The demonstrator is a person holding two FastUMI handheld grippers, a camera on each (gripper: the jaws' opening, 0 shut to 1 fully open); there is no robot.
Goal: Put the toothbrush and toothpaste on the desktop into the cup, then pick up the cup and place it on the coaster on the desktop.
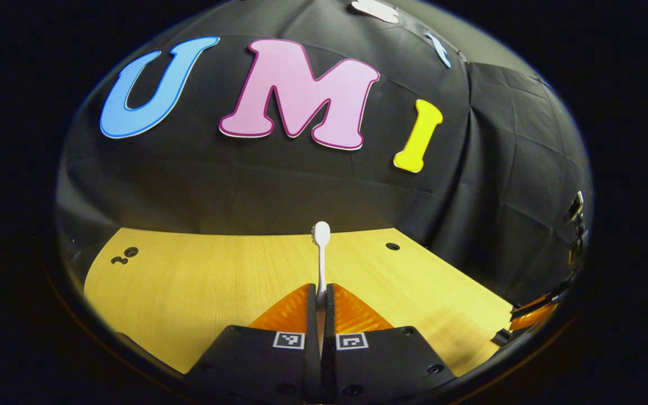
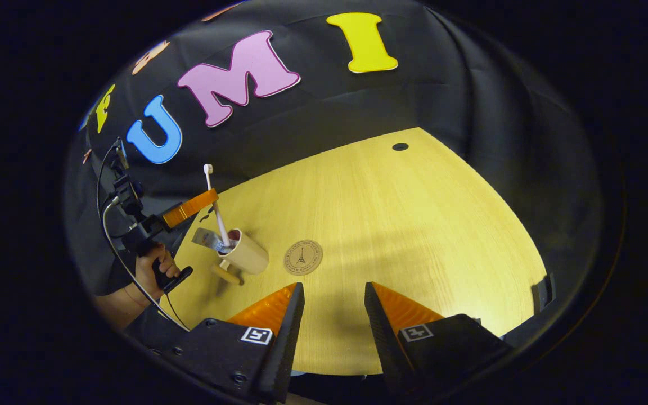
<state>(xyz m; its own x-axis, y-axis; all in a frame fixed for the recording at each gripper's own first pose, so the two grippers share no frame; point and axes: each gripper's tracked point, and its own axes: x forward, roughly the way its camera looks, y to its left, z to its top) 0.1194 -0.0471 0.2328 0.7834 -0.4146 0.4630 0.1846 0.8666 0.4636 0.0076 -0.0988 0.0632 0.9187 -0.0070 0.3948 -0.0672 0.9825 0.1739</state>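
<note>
left gripper view, left tongs [image 1: 320, 292]: clamped together on the toothbrush [image 1: 321, 259]; handle pinched between both fingers, head sticking up toward 12 o'clock.
left gripper view, bench [image 1: 200, 281]: bare wood seen ahead, a hole at 1 o'clock of the brush head, more holes at far 10 o'clock.
right gripper view, right tongs [image 2: 332, 315]: fingers apart, nothing held, hovering above the bench [image 2: 414, 225].
right gripper view, cup [image 2: 245, 253]: at 10 o'clock of the right tongs, standing on the bench, handle toward the camera; toothpaste [image 2: 207, 238] already poking out of its mouth, leaning away toward 10 o'clock.
right gripper view, toothbrush [image 2: 215, 202]: held by the left tongs [image 2: 192, 208], roughly upright, lower end at or just inside the cup mouth; depth cannot be told.
right gripper view, hand [image 2: 154, 269]: gripping the left tool's handle, at 8 o'clock of the cup.
right gripper view, coaster [image 2: 303, 257]: flat on the bench, just beside the cup at its 3 o'clock, unoccupied.
step in hand (judged): toothbrush being dropped into the cup.
how to do it well: brush to be lowered straight until well inside the rim, released only then; cup rim not to be nudged, tube not to be levered out.
</note>
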